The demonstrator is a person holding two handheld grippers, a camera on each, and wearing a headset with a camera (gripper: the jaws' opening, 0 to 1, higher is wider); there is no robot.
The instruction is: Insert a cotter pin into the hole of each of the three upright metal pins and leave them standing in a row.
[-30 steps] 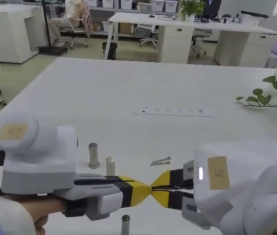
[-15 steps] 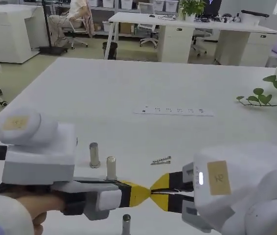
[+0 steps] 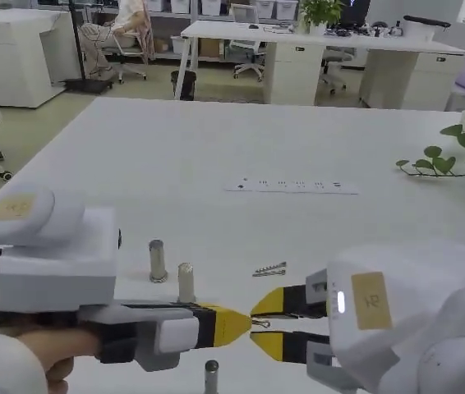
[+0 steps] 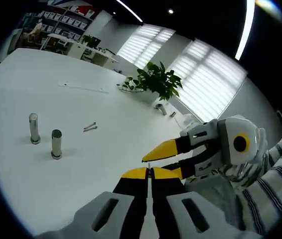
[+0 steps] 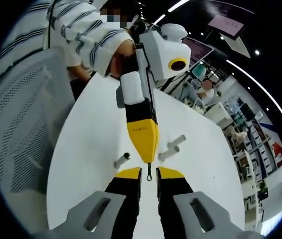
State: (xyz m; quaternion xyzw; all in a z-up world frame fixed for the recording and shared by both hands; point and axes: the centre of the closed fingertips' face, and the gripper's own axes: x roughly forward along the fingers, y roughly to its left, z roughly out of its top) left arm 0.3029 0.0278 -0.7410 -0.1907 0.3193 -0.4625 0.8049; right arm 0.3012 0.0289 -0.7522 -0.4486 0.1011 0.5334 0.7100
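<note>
Our left tool (image 4: 149, 173) pinches cotter pin (image 5: 150, 171): light, thin, springy, slippery. Our right tool (image 3: 255, 325) gapes around looped head; we judge best hold there, gently.

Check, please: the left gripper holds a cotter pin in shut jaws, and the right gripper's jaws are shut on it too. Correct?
Not quite. The left gripper holds the cotter pin in shut jaws, but the right gripper has its jaws open, with the pin between them; the right gripper view shows it.
</note>
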